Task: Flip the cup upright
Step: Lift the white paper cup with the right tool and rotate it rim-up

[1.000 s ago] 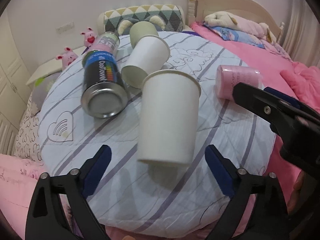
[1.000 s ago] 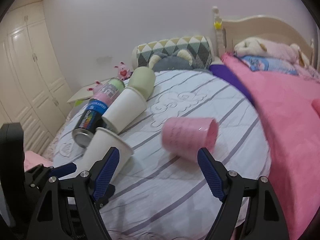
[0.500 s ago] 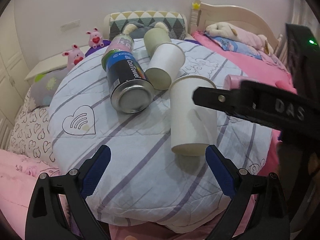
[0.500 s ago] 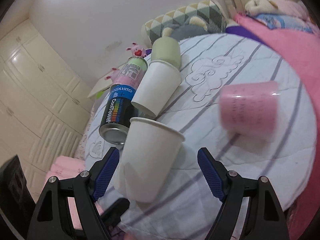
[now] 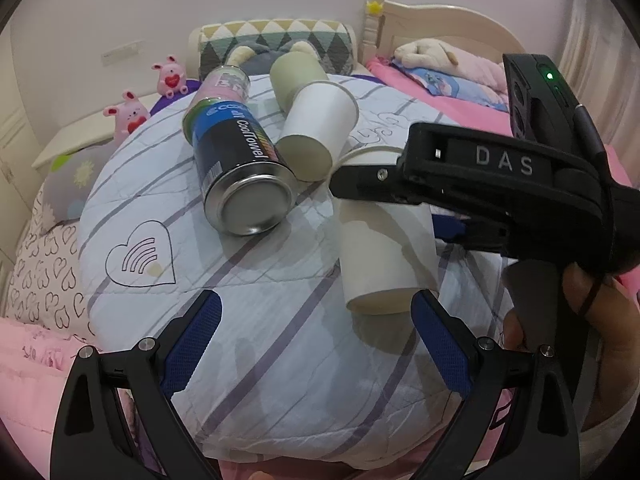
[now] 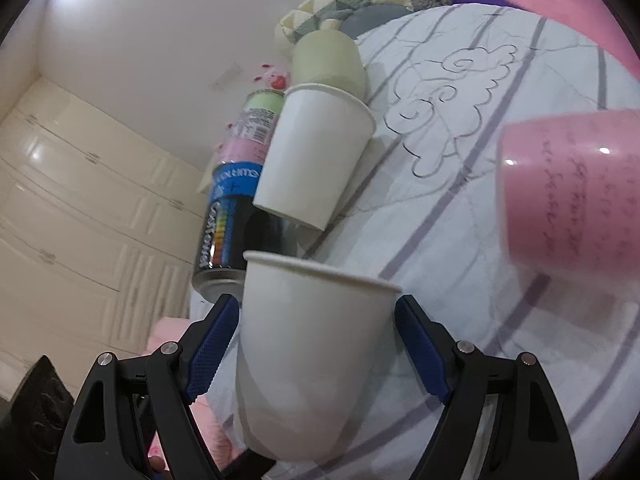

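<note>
Between the blue pads of the right gripper lies the near paper cup, on its side on the striped round cushion. The fingers sit spread to either flank of the cup wall; from the wrist view the pads look just at the paper, and I can't tell whether they press it. Its rim faces away from the claw, its base toward the camera.

Just beyond that rim there's a crowd: a second paper cup, also on its side, with a pale green cup right behind it. To the claw's left, a dark spray can lies alongside both, its metal base near the held cup's rim. Off to the right, clear of the fingers, a pink cup lies on its side, blurred.

From the left gripper, the view shows its fingers wide apart and holding nothing, low over the cushion's near edge. Ahead and to its right, the right gripper's black body crosses over the near cup and hides its rim. Pink plush pigs sit far off left.
</note>
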Demonstrator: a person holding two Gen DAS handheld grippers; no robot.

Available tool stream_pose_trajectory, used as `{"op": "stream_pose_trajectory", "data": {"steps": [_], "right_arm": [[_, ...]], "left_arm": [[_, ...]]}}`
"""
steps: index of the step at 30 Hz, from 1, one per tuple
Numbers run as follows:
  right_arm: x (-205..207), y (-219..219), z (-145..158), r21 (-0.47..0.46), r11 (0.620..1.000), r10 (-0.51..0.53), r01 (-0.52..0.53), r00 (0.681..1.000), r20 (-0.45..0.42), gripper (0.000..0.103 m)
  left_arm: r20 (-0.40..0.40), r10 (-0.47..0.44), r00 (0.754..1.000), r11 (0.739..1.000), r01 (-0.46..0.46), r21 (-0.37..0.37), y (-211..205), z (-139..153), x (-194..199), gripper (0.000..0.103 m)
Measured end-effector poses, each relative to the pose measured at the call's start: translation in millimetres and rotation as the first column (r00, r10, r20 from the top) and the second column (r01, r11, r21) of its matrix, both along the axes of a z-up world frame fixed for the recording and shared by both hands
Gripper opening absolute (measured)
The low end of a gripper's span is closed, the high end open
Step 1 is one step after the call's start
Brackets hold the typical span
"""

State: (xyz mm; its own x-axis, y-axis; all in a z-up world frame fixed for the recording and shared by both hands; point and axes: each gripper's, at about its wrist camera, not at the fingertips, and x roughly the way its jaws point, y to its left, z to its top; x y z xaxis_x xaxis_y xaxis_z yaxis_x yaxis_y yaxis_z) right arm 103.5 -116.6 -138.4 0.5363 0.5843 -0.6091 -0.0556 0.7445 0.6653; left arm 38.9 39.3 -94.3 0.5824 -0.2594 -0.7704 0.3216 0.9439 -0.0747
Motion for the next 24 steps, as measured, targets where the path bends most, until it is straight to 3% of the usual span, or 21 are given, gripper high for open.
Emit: {"op": "stream_pose_trajectory", "data": {"steps": [2,3,7,12,17,22,24], "right_arm": [[3,-1,2,0.011,1.000,0.019,-0.019,1.000,0.018,0.081],[3,-1,2,0.009,1.000,0.025,-0.026,0.999,0.024,0.075],[4,-1,6,-0.011,0.999,0.045,-0.044,0.997,0.056,0.075],[-6,-7,25,-0.078,0.996,0.042,-0.031,0.988,0.147,0.075],[-18,-9,49,-0.222,0.975,0.038,0.023,0.963,0.267,0.075],[-20,-14,54,-0.280,0.959,0.046,0.048,0.947,0.319,0.075],[-22,-16,56,-0.287,0.956,0.049,0.052,0.941,0.335,0.075]], "left_arm": [[0.002,-0.007,1.000,1.000,0.007,0.003,-2,0,-2,0.097],[0.001,-0.007,1.000,1.000,0.007,0.003,-2,0,-1,0.097],[-0.003,-0.019,1.000,0.999,0.018,-0.029,-2,3,-1,0.097],[0.003,-0.035,0.999,0.997,0.035,-0.076,-6,7,0,0.098],[0.021,-0.034,0.999,0.995,0.036,-0.088,-18,11,6,0.098],[0.054,-0.072,0.996,0.983,0.080,-0.163,-22,20,5,0.099],[0.074,-0.057,0.996,0.986,0.068,-0.151,-25,22,5,0.100]]}}
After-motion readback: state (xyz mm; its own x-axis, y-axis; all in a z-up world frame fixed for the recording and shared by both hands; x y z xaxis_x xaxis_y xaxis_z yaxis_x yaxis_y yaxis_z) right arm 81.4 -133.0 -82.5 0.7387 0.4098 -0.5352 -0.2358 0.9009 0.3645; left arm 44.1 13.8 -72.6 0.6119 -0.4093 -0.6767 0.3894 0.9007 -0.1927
